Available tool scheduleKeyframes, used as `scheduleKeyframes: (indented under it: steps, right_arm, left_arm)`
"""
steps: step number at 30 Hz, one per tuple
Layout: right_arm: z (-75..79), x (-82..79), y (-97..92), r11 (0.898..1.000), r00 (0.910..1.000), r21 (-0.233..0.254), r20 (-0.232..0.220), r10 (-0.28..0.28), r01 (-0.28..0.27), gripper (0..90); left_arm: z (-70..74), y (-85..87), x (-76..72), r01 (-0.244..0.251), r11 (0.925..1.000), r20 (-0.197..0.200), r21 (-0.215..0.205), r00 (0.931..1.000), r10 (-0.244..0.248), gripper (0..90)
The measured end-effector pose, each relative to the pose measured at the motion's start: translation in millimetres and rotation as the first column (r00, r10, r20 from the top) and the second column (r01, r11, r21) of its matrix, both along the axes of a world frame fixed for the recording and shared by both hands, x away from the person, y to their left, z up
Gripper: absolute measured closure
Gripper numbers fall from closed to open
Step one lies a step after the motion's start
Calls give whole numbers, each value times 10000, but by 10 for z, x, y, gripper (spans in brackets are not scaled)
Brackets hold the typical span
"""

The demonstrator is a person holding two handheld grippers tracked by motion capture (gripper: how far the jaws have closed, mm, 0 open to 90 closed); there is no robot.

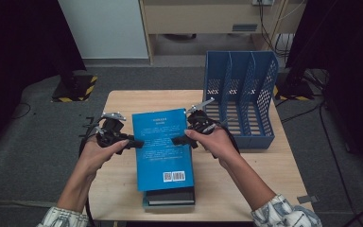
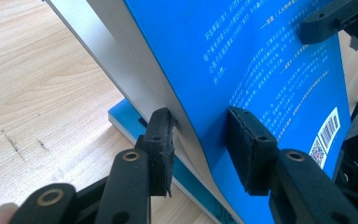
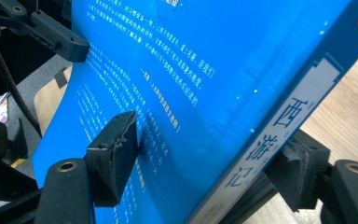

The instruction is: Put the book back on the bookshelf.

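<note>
Above the stack [image 1: 170, 196], we clamp the blue book [image 1: 163, 146] with our left gripper [image 1: 134, 143] and right gripper [image 1: 179, 140].

The high view is dim and a little soft. Light falls from above on the wooden table [image 1: 123, 101], while the surroundings sink into near black on both sides. Short, weak shadows lie under the hands and beneath the blue book [image 1: 163, 146], whose cover reads as the brightest, most saturated patch.

The left gripper view is far brighter. Daylight-like light washes the wood pale beyond the left gripper [image 2: 200, 149], and the page edges glare almost white. Near the pads [image 2: 161, 140] detail is crisp; the frame corners stretch and blur.

In the right gripper view the right gripper [image 3: 205, 163] frames a cover with mild sheen, and its far pad is soft and shadowed.
</note>
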State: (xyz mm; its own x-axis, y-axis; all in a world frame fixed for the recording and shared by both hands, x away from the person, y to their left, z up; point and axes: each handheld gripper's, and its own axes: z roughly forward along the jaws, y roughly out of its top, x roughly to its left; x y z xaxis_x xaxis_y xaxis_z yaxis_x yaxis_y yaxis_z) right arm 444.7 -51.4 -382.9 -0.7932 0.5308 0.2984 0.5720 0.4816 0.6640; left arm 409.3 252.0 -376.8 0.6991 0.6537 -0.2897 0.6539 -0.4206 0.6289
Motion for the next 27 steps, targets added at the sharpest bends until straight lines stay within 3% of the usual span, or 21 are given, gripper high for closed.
scheduleKeyframes:
  steps: [20,27]
  right_arm:
    - [75,-27,1,10000,9992,-46,397,47,-46,319]
    - [161,14,-11,9996,9971,221,740,-177,161,333]
  left_arm:
    - [70,0,5,41,10000,168,57,9999,-42,617]
    - [157,-29,52,218,9994,342,260,9992,-227,621]
